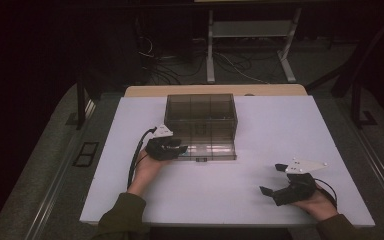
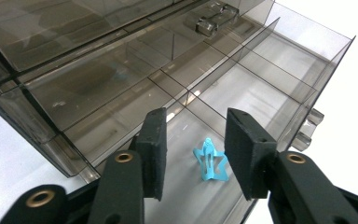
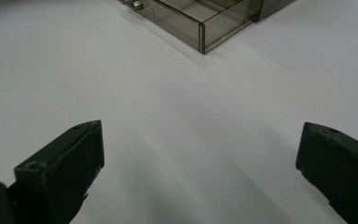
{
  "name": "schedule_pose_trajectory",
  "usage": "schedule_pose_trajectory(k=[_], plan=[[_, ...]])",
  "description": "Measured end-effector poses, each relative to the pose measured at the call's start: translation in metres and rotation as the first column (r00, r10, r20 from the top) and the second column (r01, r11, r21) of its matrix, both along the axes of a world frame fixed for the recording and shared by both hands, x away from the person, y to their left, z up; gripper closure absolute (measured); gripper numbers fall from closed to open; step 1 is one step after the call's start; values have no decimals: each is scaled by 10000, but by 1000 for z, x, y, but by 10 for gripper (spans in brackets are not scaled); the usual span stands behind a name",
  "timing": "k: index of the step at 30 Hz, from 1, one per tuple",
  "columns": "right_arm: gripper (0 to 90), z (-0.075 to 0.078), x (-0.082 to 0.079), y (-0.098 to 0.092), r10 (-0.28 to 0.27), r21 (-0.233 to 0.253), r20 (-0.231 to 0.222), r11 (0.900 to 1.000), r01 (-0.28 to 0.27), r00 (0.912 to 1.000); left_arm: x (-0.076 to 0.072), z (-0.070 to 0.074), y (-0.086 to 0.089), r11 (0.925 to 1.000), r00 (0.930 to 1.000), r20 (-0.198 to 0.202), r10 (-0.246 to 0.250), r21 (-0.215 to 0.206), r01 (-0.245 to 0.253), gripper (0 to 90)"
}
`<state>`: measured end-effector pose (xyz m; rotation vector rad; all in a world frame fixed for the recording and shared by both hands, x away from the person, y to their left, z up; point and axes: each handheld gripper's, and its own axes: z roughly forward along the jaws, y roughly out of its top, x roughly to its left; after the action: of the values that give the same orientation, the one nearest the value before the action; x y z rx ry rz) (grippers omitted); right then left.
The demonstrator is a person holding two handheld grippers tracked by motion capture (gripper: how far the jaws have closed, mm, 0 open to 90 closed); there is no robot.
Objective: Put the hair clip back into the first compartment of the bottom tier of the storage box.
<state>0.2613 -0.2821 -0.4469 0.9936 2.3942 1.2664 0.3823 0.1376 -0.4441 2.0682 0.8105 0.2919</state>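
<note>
Nearest in the left gripper view, the left gripper holds its two black jaws parted, gripping nothing. Between and just beyond the fingertips lies a small light-blue star-shaped plastic clip, resting on the floor of a front compartment of the smoky transparent plastic compartment box. The clip looks light, thin and stiff, probably slippery on the smooth floor; pinching across its raised middle bar seems safer than its flat points.

In the right gripper view, the right gripper is spread wide and empty over the bare white table, the box well beyond its fingers.

In the high view, the left gripper touches the box's front left corner; the right gripper rests well apart.
</note>
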Motion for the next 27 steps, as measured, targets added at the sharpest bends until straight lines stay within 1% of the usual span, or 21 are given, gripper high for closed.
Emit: schedule_pose_trajectory(k=[3,4,7,9,10,12,13,14,16,17,18,19,24,26,27], plan=[[4,0,0,0,10,3,18,10000,-10,10000,0,0,-1,10000,10000,39,61,-79,-61,547],[4,0,0,0,15,-6,17,10000,-15,10000,0,0,-1,9999,10000,36,80,-82,-80,524],[4,0,0,0,21,-5,21,10000,-21,10000,-1,1,0,9999,10000,47,73,-141,-73,507],[4,0,0,0,14,-8,27,10000,-14,10000,-1,2,0,9997,10000,79,13,-224,-11,473],[4,0,0,0,14,-8,27,10000,-14,10000,-2,3,0,9993,10000,52,27,-361,-25,473],[4,0,0,0,19,-10,22,10000,-19,10000,-3,4,0,9993,9999,106,8,-379,-4,444],[4,0,0,0,19,-10,22,10000,-19,10000,-3,4,0,9992,10000,90,14,-405,-10,444],[4,0,-1,0,18,-11,23,10000,-18,10000,-3,4,0,9991,9999,106,9,-413,-5,420],[4,0,0,0,17,-9,25,10000,-17,10000,-5,5,0,9988,10000,90,43,-481,-38,413],[4,0,0,0,14,-3,23,10000,-14,10000,-5,6,0,9991,9999,116,16,-426,-11,392],[4,0,0,0,14,-3,23,10000,-14,10000,-6,7,0,9991,9999,166,7,-413,0,392],[4,0,0,0,3,9,13,10000,-3,10000,-6,7,0,9988,9999,164,46,-488,-38,388],[4,0,0,1,0,7,0,10000,0,10000,-11,10,1,9990,9997,249,85,-446,-74,339],[4,0,0,0,-41,-49,6,10000,41,10000,-14,12,1,9989,9992,391,95,-468,-77,303],[4,0,0,0,-41,-49,6,10000,41,10000,-15,13,1,9986,9991,416,99,-520,-77,303]])
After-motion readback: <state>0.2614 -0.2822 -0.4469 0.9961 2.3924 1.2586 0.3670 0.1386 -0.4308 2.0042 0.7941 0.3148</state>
